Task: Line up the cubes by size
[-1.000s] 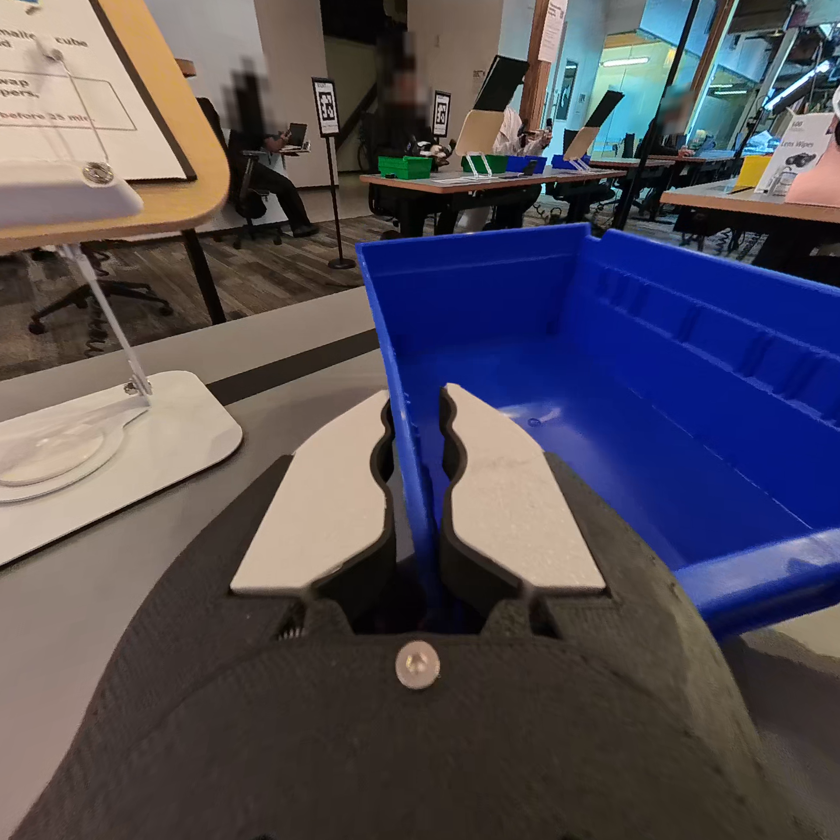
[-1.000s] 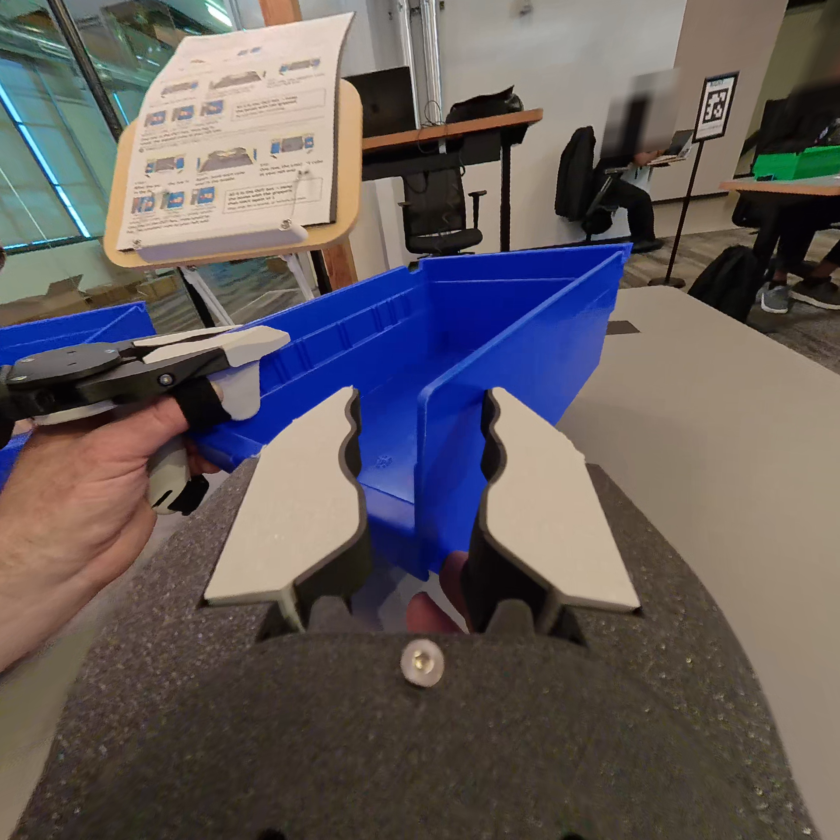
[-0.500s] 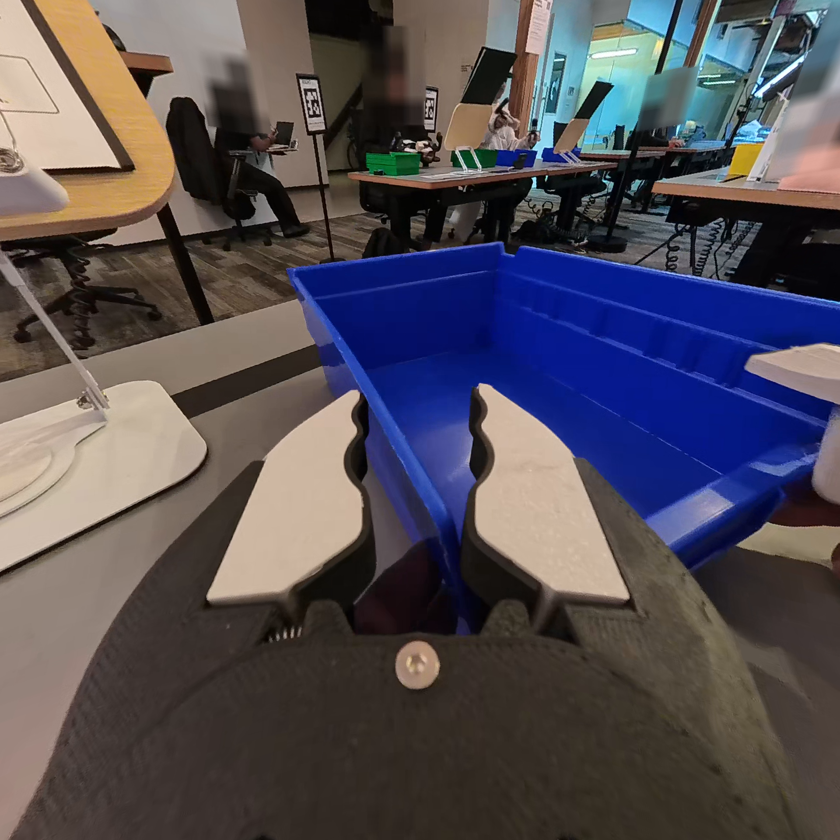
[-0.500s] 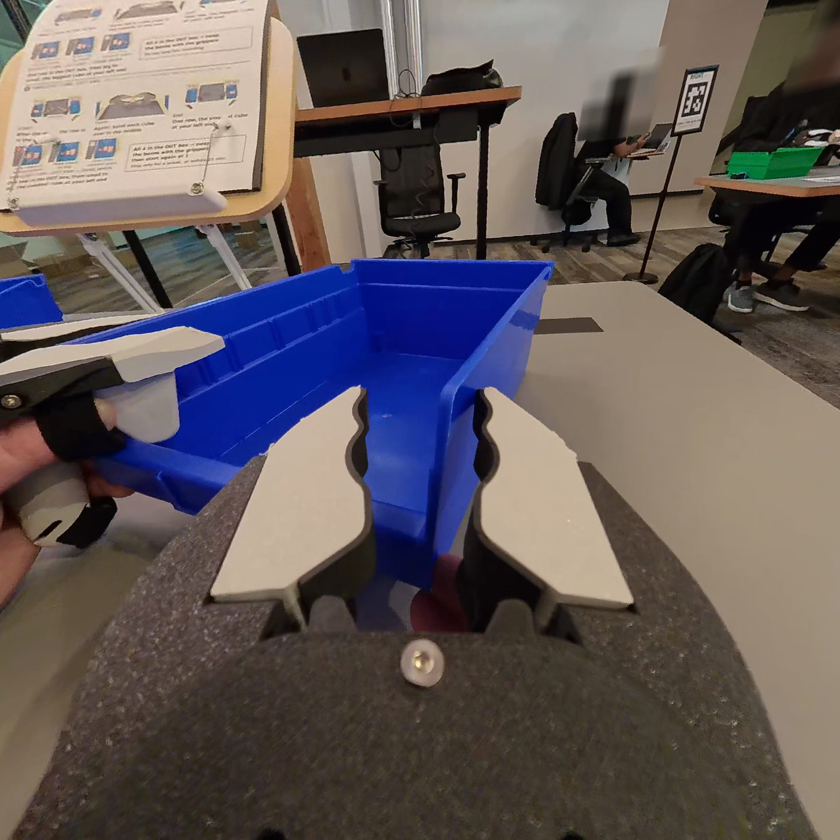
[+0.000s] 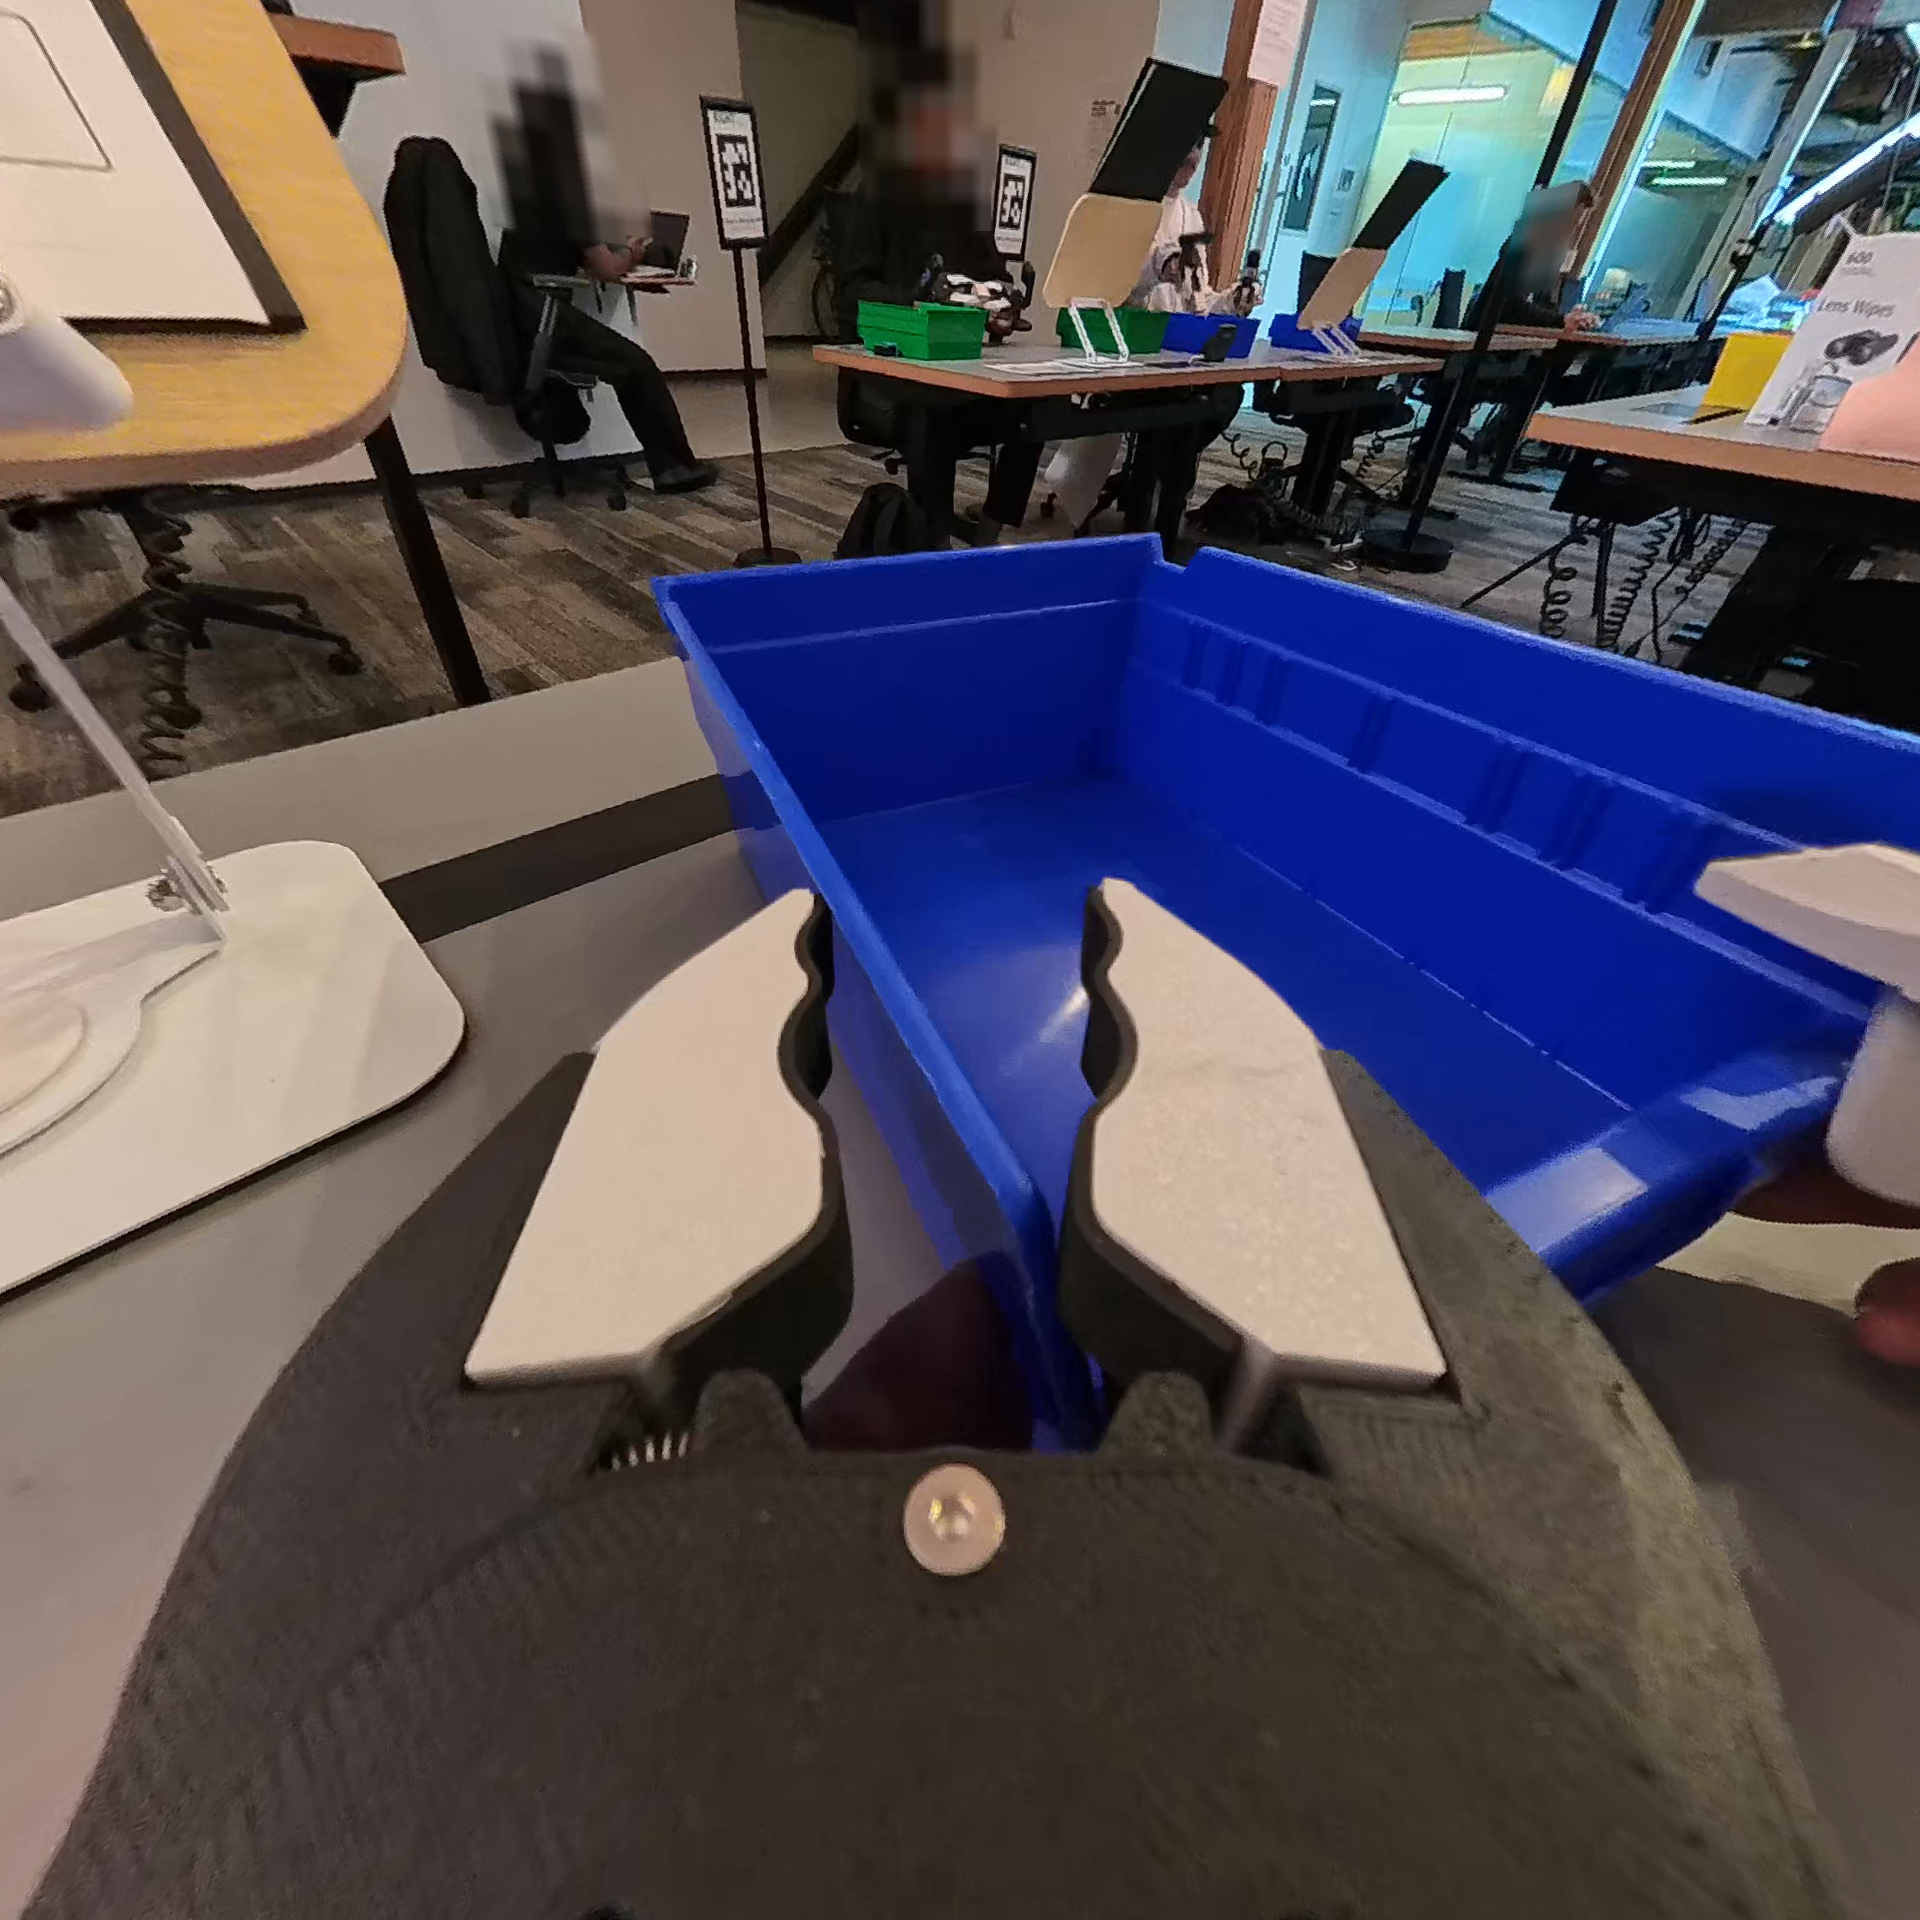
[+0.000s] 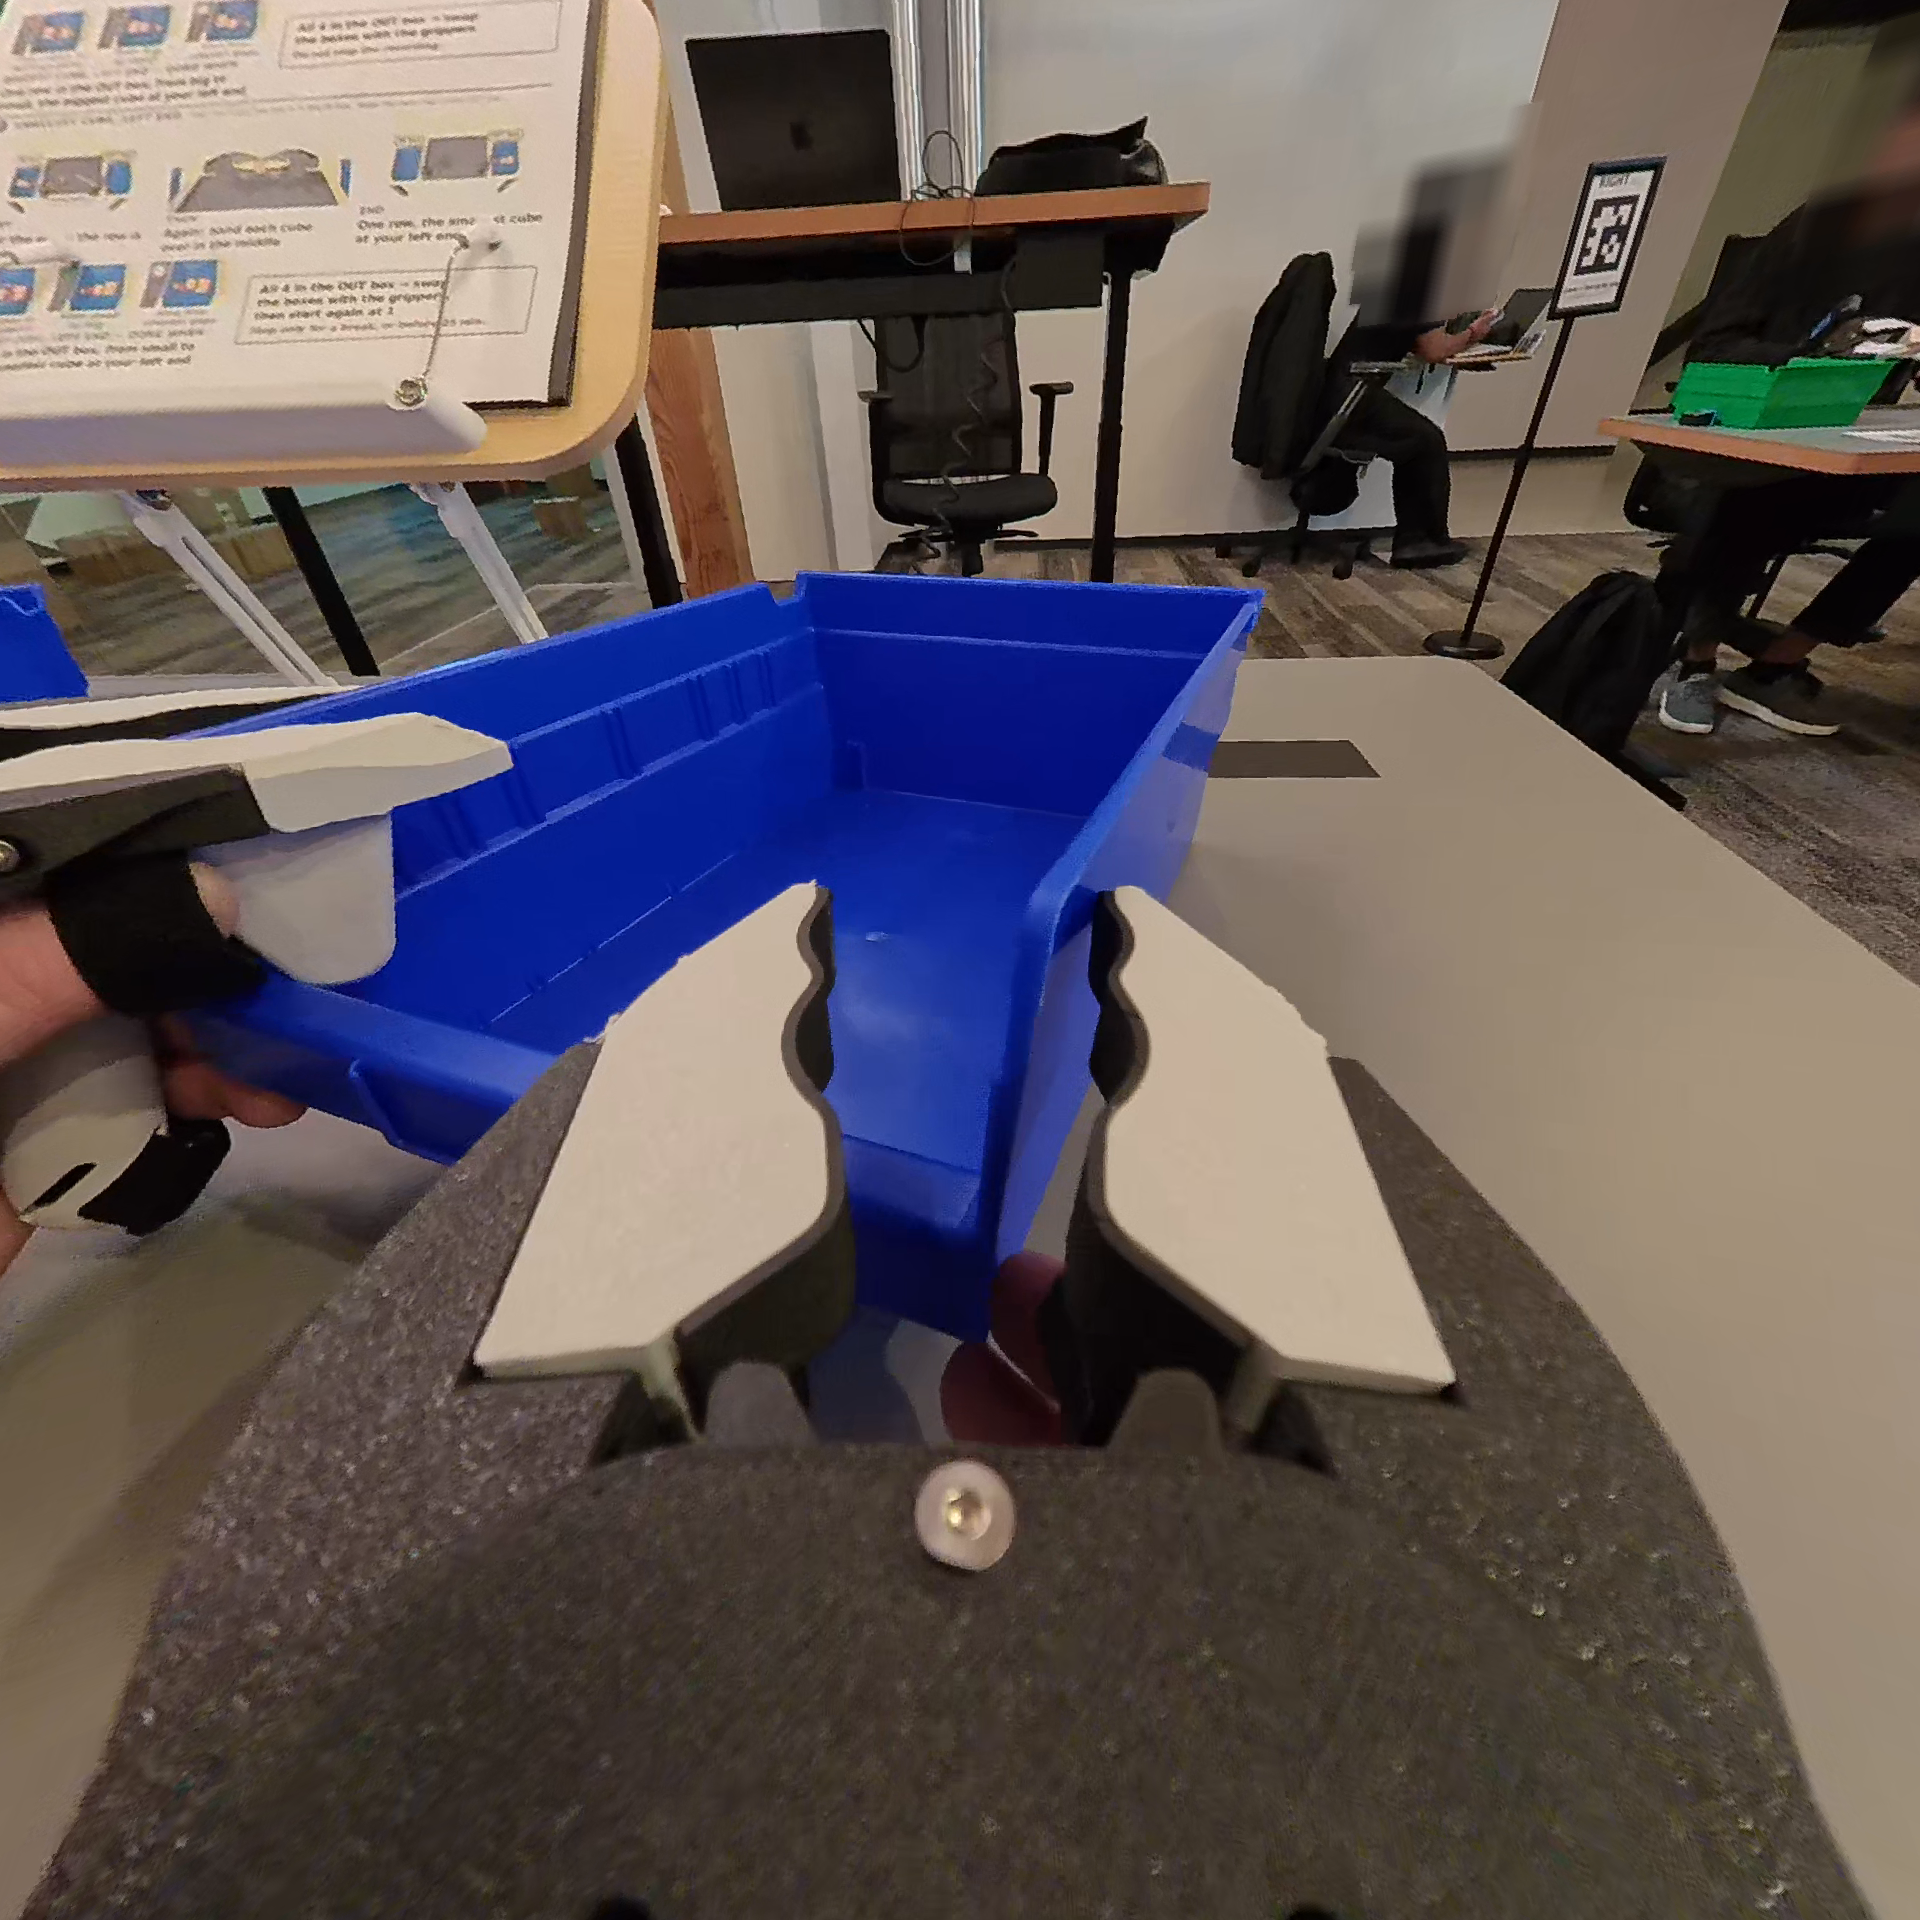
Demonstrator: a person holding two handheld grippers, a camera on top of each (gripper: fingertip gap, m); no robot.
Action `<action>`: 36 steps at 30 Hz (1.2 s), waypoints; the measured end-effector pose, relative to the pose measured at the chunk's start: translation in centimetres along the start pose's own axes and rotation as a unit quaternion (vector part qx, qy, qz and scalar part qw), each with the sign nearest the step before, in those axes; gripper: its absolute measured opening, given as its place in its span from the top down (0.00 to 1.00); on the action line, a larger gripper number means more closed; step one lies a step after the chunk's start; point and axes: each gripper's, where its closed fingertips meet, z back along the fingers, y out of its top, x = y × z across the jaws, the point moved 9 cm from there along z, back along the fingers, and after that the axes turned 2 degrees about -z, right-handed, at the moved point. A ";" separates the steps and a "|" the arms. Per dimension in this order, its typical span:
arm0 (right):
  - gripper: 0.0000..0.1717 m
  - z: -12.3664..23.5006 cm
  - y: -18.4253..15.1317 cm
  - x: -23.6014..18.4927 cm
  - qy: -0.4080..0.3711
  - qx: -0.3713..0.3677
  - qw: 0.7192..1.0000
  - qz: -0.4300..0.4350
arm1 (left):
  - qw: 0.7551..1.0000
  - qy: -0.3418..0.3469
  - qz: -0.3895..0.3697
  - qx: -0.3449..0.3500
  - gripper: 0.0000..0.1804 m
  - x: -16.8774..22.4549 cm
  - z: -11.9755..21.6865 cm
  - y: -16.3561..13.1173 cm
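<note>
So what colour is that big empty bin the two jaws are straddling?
Bright blue all over; the bin shows best in the right wrist view.

I see one blue bin (image 5: 1351, 935), empty, upright on the grey table (image 6: 1558, 1039), centre frame; cubes not visible.

Both grippers are held level and forward. The left gripper (image 5: 956, 997) is spread open, as is the right gripper (image 6: 961, 997). A hand (image 6: 62, 1039) is seen gripping the left handle.
</note>
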 end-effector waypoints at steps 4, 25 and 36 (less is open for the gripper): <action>0.73 0.1 -0.1 -0.1 -0.005 -0.006 1.000 0.008 | 0.998 -0.036 0.054 0.002 0.70 -0.3 0.2 0.3; 0.78 -3.6 -0.1 5.2 -0.035 -0.080 0.996 0.000 | 0.984 -0.123 0.121 0.040 0.57 2.0 -2.1 -0.8; 0.78 -6.3 0.0 8.0 -0.022 -0.100 0.994 -0.028 | 0.979 -0.138 0.142 0.057 0.52 2.4 -4.0 -0.6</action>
